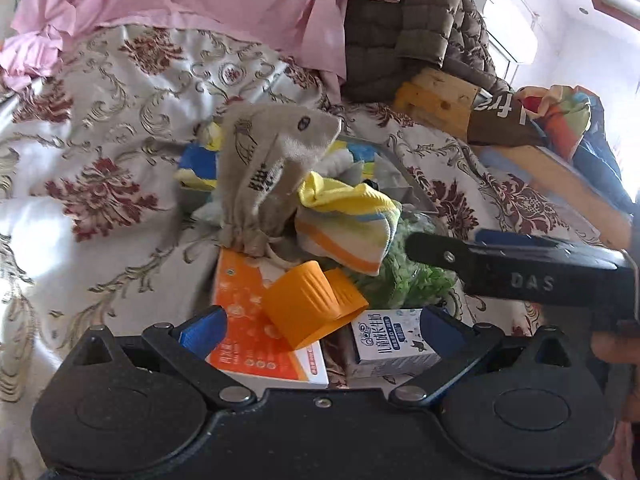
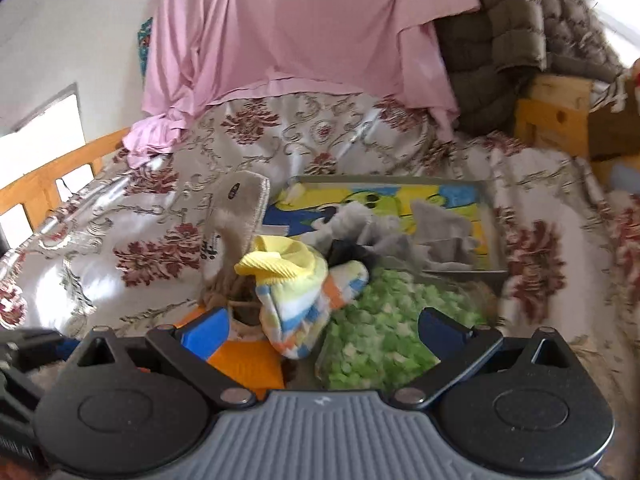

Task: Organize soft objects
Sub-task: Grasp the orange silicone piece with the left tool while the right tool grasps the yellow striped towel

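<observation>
Both tools spread over a heap of soft things on a bed.
Left wrist: the left tool (image 1: 320, 322) gapes empty above an orange box (image 1: 240, 320); beyond, a pouch (image 1: 264, 172) and a striped sock (image 1: 348, 220) (crumpled). Right wrist: the right tool (image 2: 324, 326) gapes around the sock (image 2: 296, 300), beside a green bag (image 2: 384, 332), before a tray (image 2: 460, 188).

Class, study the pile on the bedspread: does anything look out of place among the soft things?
Yes. An orange box and a small milk carton lie at the near edge of the pile, with a striped sock and a drawstring pouch behind them; both are stiff packaging, not soft.
</observation>
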Demonstrator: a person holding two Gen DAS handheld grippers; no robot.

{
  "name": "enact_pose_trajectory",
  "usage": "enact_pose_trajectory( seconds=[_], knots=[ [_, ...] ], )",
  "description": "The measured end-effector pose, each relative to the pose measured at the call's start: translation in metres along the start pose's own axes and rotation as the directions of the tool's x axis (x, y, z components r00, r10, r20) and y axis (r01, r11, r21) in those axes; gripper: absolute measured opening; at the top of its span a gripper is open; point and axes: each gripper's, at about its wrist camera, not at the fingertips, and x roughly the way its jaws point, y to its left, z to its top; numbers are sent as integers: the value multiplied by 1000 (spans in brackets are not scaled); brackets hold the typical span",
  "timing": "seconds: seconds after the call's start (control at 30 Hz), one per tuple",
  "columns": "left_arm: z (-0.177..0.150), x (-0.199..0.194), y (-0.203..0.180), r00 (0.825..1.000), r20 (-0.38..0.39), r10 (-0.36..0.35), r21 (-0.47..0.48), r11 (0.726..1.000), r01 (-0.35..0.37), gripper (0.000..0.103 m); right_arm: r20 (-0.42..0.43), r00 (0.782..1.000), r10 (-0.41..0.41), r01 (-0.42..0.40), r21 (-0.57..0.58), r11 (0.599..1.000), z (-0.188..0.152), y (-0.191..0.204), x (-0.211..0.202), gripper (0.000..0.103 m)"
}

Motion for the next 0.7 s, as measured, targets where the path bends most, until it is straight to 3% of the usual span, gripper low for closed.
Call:
enact_pose_trajectory(
  seconds=[0.1, 0.27, 0.47, 0.7],
  knots=[
    [-1, 10, 0, 1000, -13, -17, -2, 1000, 17, 102, -2, 999, 47, -47, 25, 999, 5, -8, 14, 100],
    [1, 23, -3, 999, -21, -26, 22, 999, 27, 102, -14, 998, 53, -53, 24, 998, 10, -14, 36, 93],
    [2, 24, 5, 1000, 7, -21, -34, 999, 22, 95, -18, 996, 85, -85, 18, 996, 11, -13, 50, 83],
    [2, 32, 14, 1000, 3, -17, -69, 997, 17, 79, -10, 997, 80, -80, -4, 997, 12, -6, 56, 58]
  ],
)
